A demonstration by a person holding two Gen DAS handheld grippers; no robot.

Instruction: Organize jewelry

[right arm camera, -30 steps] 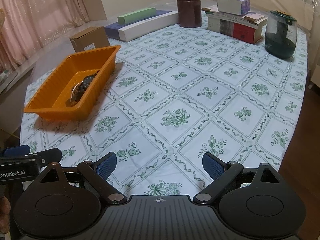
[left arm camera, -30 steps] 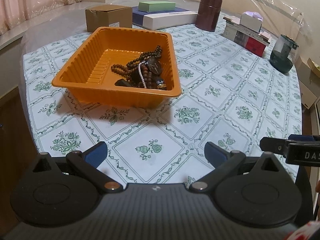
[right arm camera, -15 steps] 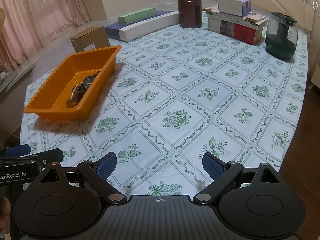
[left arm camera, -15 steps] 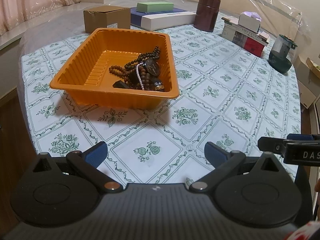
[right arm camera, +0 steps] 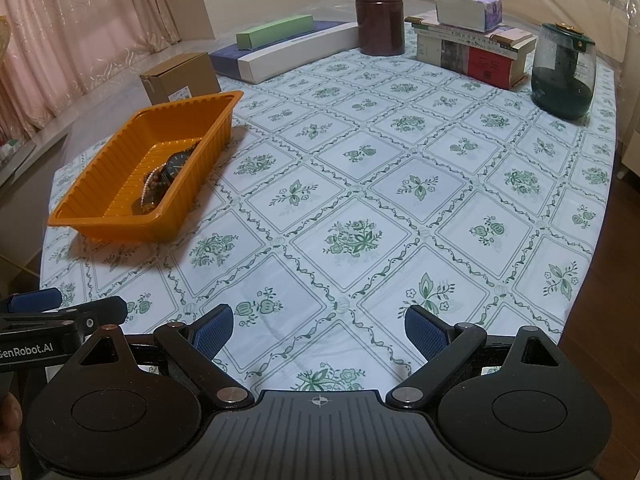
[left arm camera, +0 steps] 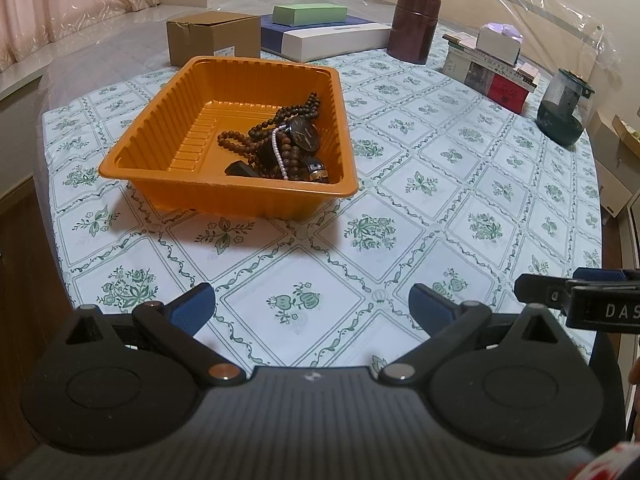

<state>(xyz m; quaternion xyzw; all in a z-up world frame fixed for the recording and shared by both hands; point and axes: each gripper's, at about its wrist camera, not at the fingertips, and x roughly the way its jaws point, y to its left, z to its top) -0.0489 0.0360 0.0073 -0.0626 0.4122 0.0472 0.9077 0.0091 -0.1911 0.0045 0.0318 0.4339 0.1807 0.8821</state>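
Note:
An orange plastic tray [left arm camera: 160,148] stands on the patterned tablecloth; it also shows at the left of the right wrist view [right arm camera: 100,184]. In it lies a heap of jewelry [left arm camera: 280,146]: brown bead strands, a white pearl strand and a dark watch [left arm camera: 305,137], the watch also showing in the right wrist view [right arm camera: 177,163]. My left gripper [left arm camera: 310,310] is open and empty, near the table's front edge, well short of the tray. My right gripper [right arm camera: 319,330] is open and empty, to the right of the left one, over bare cloth.
At the table's back stand a cardboard box [left arm camera: 212,42], flat white and blue boxes with a green box [left arm camera: 310,14] on top, a brown canister [left arm camera: 414,26], stacked books with a tissue box [right arm camera: 468,10], and a dark green glass jar [right arm camera: 564,72].
Both grippers have drawn back slightly from the table; the tray appears a bit farther and higher in the left view. Both stay open and empty.

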